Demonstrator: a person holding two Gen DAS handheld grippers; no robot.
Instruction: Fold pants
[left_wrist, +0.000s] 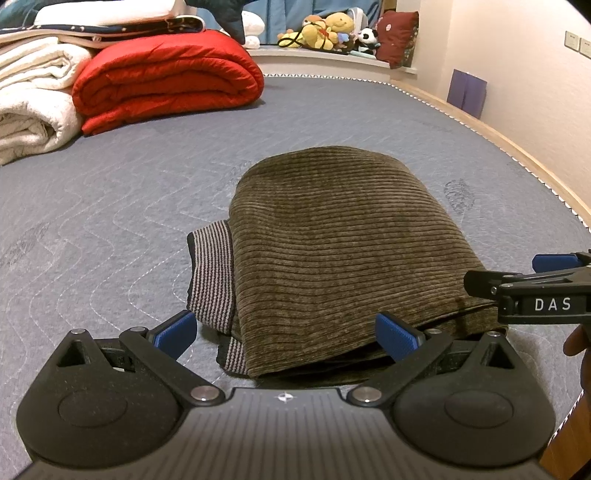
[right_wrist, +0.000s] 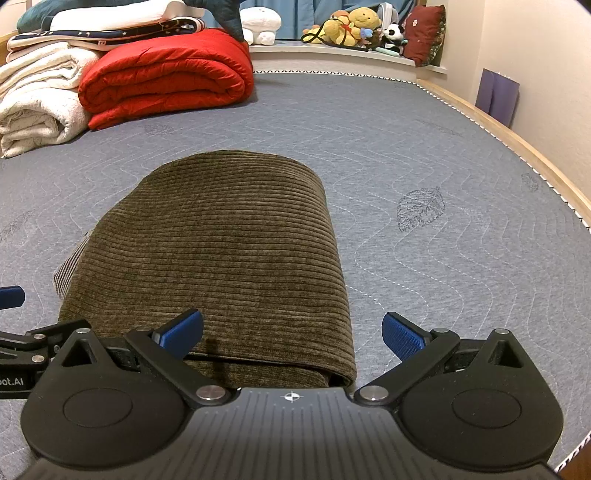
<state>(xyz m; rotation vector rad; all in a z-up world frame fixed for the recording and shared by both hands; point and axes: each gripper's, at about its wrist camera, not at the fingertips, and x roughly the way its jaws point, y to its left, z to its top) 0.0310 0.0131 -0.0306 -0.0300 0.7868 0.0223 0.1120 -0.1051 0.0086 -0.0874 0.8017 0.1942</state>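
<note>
Here both tongs, left (left_wrist: 286, 334) and right (right_wrist: 291, 332), gape wide over folded pants (left_wrist: 343, 254).

bed: grey quilted mattress (right_wrist: 424, 155) | wall (right_wrist: 546, 55): cream | ledge (right_wrist: 332, 51) w/ plush toys (right_wrist: 354, 27)

**A bedroom at home**

A quilted grey mattress (right_wrist: 406, 147) fills most of both views, edged by a wooden bed frame (right_wrist: 517, 140) at the right. At upper left lies bedding: a folded red duvet (right_wrist: 166, 74) beside rolled white blankets (right_wrist: 37, 107). Along the top, a ledge (right_wrist: 332, 50) carries plush toys (right_wrist: 351, 26) and a dark red cushion (right_wrist: 424, 33), with blue curtains (left_wrist: 291, 13) behind. Cream walls close the right side.
</note>
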